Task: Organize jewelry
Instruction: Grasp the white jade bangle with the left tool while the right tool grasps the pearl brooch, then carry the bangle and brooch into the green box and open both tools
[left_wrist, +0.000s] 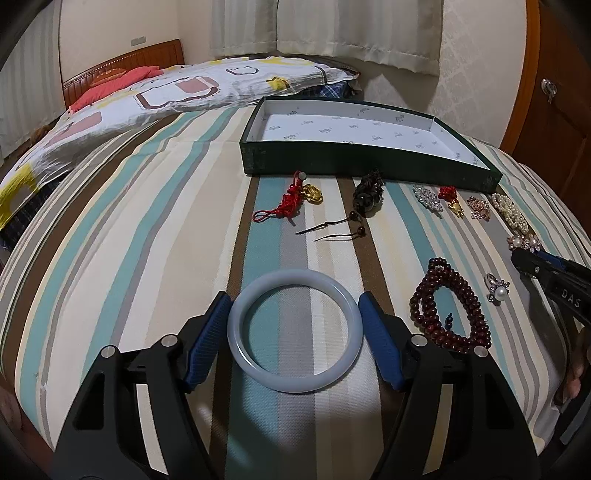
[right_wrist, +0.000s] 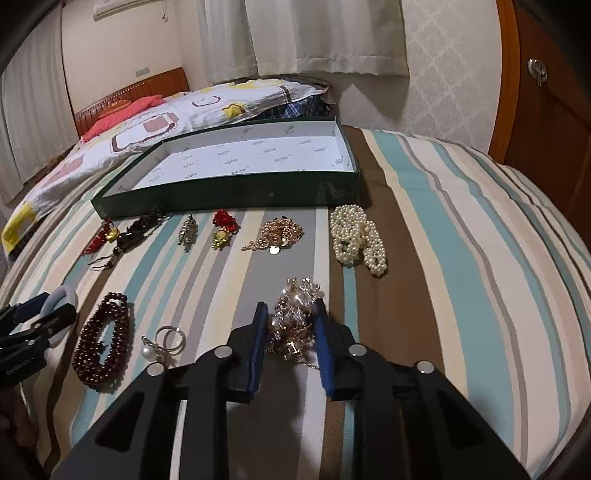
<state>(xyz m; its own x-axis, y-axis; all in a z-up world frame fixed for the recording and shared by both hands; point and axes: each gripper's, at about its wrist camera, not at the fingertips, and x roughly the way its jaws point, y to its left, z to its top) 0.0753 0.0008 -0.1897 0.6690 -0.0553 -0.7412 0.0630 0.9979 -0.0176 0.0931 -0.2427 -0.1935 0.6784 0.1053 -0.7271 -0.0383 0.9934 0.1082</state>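
Note:
My left gripper (left_wrist: 294, 308) is shut on a pale jade bangle (left_wrist: 295, 382), its blue pads touching the ring's two sides on the striped bedspread. My right gripper (right_wrist: 290, 314) is closed on a tangle of rose-gold and pearl jewelry (right_wrist: 299, 302). A green box (left_wrist: 332, 157) with a white inside stands open at the back; it also shows in the right wrist view (right_wrist: 221, 197). In front of it lie a dark red bead bracelet (left_wrist: 452, 306), a pearl ring (left_wrist: 496, 288), a red knot with a gold charm (left_wrist: 303, 197), dark beads (left_wrist: 367, 195) and a pearl strand (right_wrist: 356, 238).
A patterned quilt (left_wrist: 147, 99) and pillows lie beyond the box, near a wooden headboard (left_wrist: 122, 66). A wooden cabinet (left_wrist: 554, 110) stands at the right. More small brooches and a gold chain (right_wrist: 277, 232) lie in a row before the box.

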